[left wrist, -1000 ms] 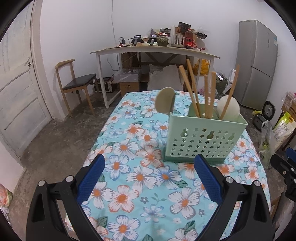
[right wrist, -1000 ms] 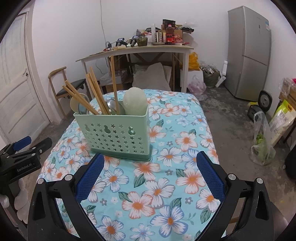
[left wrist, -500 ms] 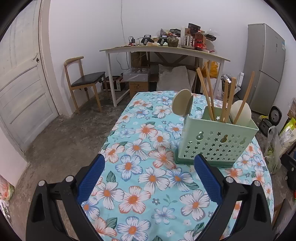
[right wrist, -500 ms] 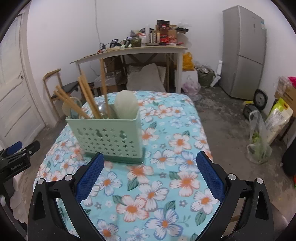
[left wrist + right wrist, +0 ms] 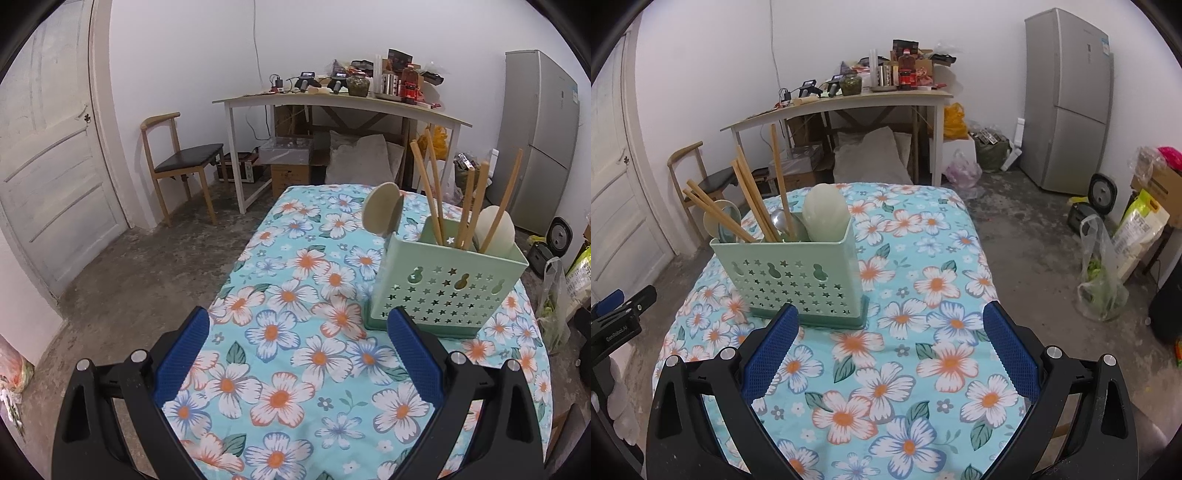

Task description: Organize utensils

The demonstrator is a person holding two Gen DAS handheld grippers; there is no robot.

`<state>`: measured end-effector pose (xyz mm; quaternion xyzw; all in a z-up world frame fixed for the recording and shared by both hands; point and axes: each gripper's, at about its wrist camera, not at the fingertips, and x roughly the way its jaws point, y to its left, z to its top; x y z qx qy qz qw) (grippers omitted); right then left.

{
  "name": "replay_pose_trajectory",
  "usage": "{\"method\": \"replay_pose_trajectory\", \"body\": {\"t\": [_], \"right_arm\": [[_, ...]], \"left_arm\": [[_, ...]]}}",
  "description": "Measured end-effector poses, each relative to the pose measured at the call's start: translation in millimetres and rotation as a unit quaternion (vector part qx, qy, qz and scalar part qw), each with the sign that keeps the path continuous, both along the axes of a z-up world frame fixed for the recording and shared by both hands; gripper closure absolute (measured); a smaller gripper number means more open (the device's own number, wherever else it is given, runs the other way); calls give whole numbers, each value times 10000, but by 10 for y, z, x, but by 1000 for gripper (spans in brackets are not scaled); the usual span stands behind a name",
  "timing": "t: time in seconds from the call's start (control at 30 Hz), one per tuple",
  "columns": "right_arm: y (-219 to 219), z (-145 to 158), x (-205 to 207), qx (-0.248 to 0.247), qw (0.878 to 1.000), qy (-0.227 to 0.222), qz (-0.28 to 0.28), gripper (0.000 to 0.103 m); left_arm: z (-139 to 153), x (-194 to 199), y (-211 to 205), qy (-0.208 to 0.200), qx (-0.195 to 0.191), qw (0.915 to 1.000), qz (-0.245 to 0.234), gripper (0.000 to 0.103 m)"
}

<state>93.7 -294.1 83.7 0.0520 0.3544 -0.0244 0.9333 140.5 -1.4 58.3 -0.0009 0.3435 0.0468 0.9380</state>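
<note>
Chopsticks point(image 5: 753, 206) and spoons point(image 5: 825, 212) already stand in the green utensil holder point(image 5: 790, 273), ahead-left of the right gripper point(image 5: 888, 345). The tablecloth point(image 5: 923, 295) shows no loose utensils, so the task looks done. Both it and the left gripper point(image 5: 299, 354) hang spread wide, empty.

Readable text: one marking only

White lettering on the left gripper point(image 5: 617, 325), seen at the right wrist view's edge, seemingly reads "GenRobot.AI".

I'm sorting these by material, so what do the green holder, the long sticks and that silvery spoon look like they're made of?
Green holder: looks like moulded plastic, matte pale green, with clean punched star and gourd cutouts.
Long sticks: probably bamboo or wood, tan, matte, straight chopsticks.
Silvery spoon: likely stainless steel, with a grey reflective bowl, though mostly hidden in the holder.
</note>
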Motion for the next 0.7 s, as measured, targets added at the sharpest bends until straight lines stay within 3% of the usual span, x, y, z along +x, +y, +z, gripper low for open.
{"method": "replay_pose_trajectory", "body": {"t": [0.7], "right_arm": [[68,-10,5,-3,10000,4,51,8]], "left_arm": [[78,-44,128,-97,-52,9998,156,8]]}}
